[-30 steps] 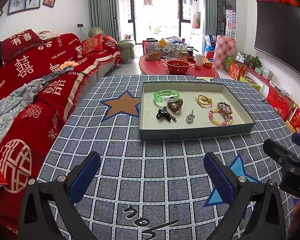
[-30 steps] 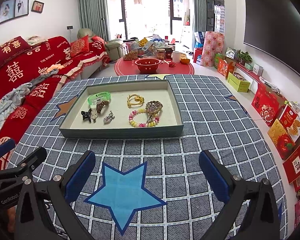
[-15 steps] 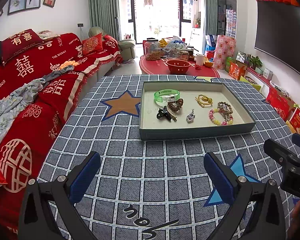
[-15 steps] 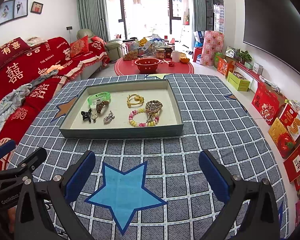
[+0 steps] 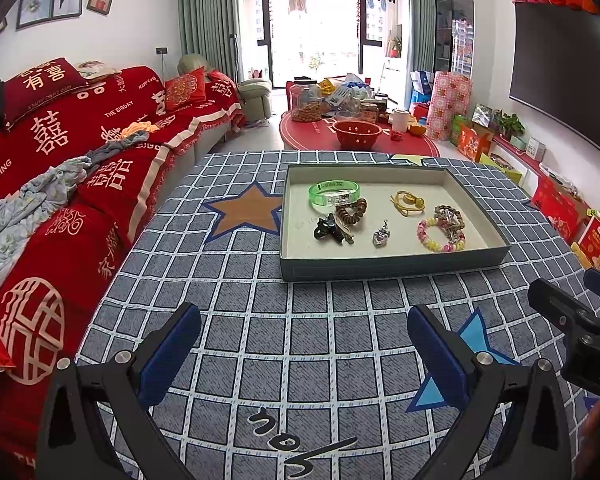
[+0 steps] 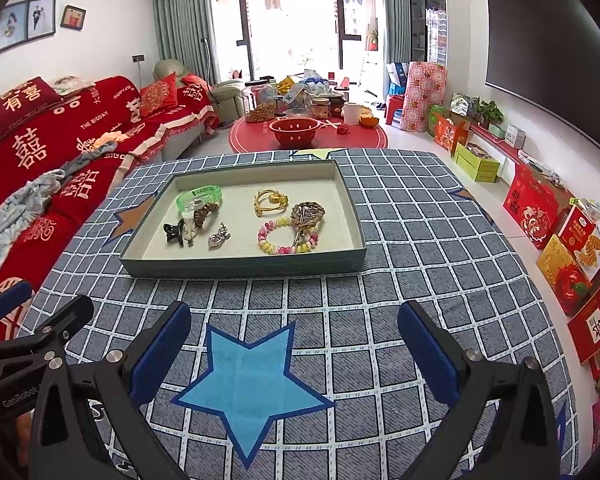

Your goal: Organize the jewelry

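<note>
A shallow grey-green tray (image 5: 392,270) (image 6: 244,266) sits on the checked tablecloth. In it lie a green bangle (image 5: 333,194) (image 6: 200,197), a brown bead bracelet (image 5: 352,212), a black hair clip (image 5: 326,229) (image 6: 174,232), a silver pendant (image 5: 381,234) (image 6: 219,236), a gold hair tie (image 5: 407,201) (image 6: 270,202), a pastel bead bracelet (image 5: 440,238) (image 6: 286,238) and a brown bead string (image 6: 308,212). My left gripper (image 5: 304,344) is open and empty, short of the tray. My right gripper (image 6: 294,340) is open and empty, also short of it.
The table (image 5: 300,340) carries a blue checked cloth with star patches. A red sofa (image 5: 60,160) runs along the left. A red round table (image 5: 360,140) with jars and a bowl stands behind. Red boxes (image 6: 560,232) line the floor on the right.
</note>
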